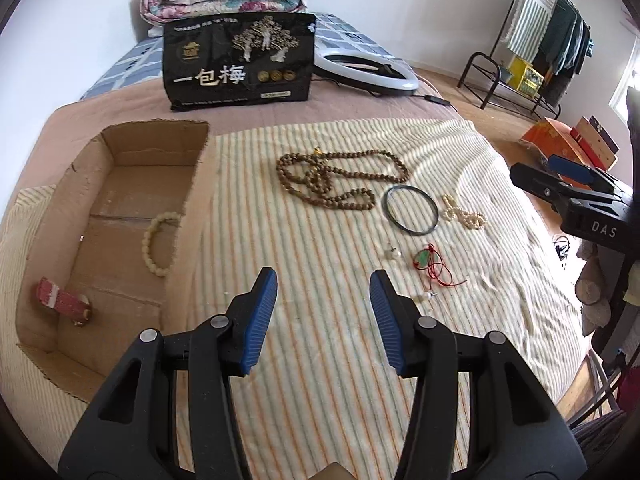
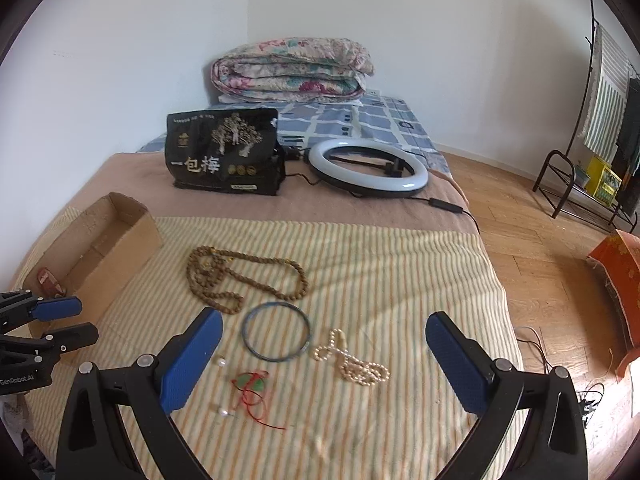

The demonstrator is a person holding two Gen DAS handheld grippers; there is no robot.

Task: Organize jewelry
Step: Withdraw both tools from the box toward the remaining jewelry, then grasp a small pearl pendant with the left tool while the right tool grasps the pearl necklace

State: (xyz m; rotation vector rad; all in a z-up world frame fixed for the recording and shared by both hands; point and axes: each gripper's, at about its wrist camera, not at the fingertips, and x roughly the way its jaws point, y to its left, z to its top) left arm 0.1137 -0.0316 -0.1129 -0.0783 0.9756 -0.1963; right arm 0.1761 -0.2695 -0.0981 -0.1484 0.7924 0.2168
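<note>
My left gripper [image 1: 323,284] hangs over the striped blanket [image 1: 304,360] with its blue pads spread apart and nothing between them; my right gripper [image 2: 324,332] is spread wider still, also empty. In the left wrist view the cardboard box [image 1: 120,152] sits at nine o'clock, holding a pale bead bracelet [image 1: 154,244] and a red strap [image 1: 60,300] (perhaps a watch band, it is hard to tell). The brown bead necklace [image 1: 340,178] lies at twelve, the dark bangle [image 1: 410,210], pearl strand [image 1: 464,214] and green pendant on red cord [image 1: 430,262] toward one o'clock.
</note>
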